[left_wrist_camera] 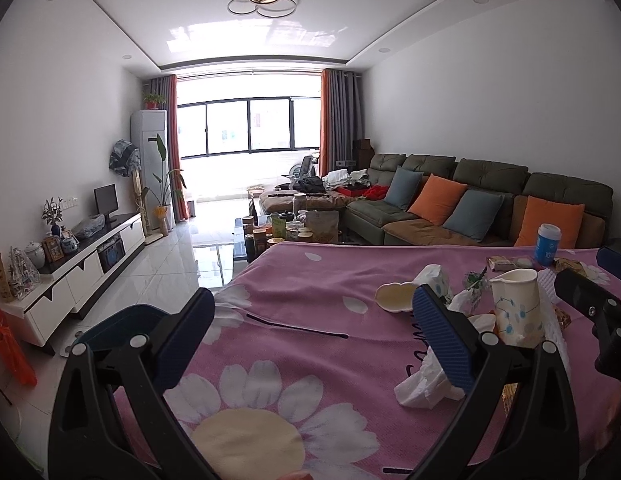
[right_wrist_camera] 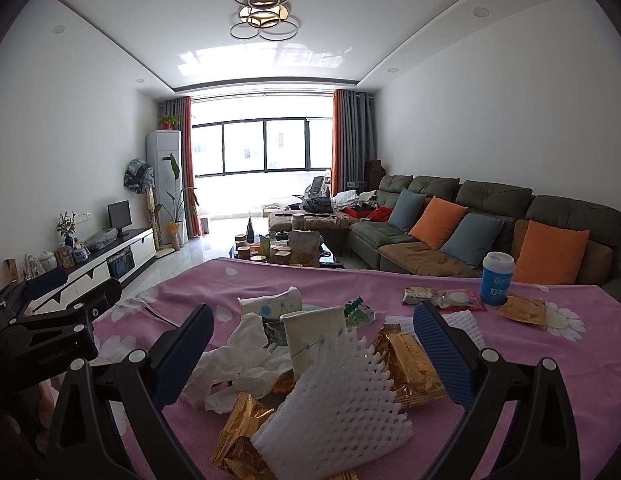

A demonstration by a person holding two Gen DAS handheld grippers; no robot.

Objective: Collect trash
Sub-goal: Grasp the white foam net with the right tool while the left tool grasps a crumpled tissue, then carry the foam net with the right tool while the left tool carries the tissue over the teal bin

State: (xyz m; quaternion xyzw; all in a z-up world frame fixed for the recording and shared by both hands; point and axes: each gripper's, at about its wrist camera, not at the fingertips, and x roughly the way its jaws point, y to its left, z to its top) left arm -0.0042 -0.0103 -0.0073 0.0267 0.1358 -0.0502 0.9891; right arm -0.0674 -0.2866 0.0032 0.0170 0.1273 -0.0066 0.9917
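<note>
A heap of trash lies on a pink flowered tablecloth [right_wrist_camera: 550,368]. It holds a paper cup [right_wrist_camera: 312,340], a white foam net [right_wrist_camera: 334,408], crumpled tissue [right_wrist_camera: 238,364] and gold wrappers [right_wrist_camera: 410,364]. My right gripper [right_wrist_camera: 310,352] is open and empty, its fingers on either side of the heap. My left gripper [left_wrist_camera: 310,324] is open and empty over the cloth, left of the heap. In the left wrist view the paper cup [left_wrist_camera: 514,308] and the tissue [left_wrist_camera: 422,380] lie beside its right finger [left_wrist_camera: 442,336]. The right gripper's body [left_wrist_camera: 590,304] shows at that view's right edge.
A blue and white cup [right_wrist_camera: 496,278] and several snack packets [right_wrist_camera: 442,298] lie at the table's far right. A sofa [right_wrist_camera: 490,220] with cushions stands on the right, a cluttered coffee table [right_wrist_camera: 282,250] beyond, and a TV cabinet [left_wrist_camera: 90,256] on the left. An orange bag [left_wrist_camera: 8,348] hangs at the left.
</note>
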